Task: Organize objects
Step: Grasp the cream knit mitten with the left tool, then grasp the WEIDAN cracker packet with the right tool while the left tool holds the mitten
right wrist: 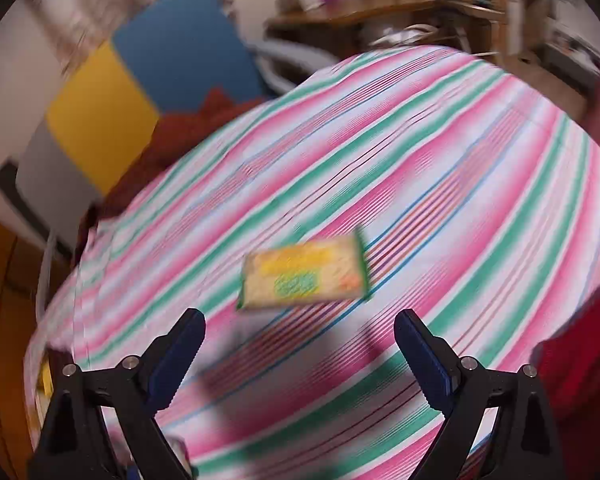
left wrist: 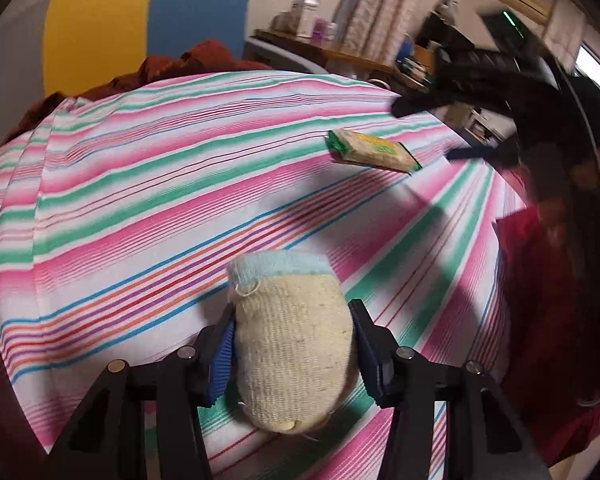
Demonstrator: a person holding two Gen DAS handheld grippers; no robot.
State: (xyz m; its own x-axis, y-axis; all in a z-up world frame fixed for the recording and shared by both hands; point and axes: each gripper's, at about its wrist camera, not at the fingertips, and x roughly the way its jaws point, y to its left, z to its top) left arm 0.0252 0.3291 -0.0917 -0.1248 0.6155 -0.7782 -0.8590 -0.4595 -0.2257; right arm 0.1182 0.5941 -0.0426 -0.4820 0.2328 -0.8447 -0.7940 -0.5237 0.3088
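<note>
gripped cream sock (left wrist: 296, 352) firmly in left fingers (left wrist: 220, 354), right fingers (right wrist: 180, 356) apart, best lowered squarely over far packet (right wrist: 304, 274).

A cream knitted sock (left wrist: 296, 344) with a pale blue cuff stands bundled between the left gripper (left wrist: 296, 344) pads, cuff end pointing away. A flat green-and-yellow packet (right wrist: 304, 274) lies on the striped cloth just ahead of the right gripper (right wrist: 300, 332), between its spread fingers
</note>
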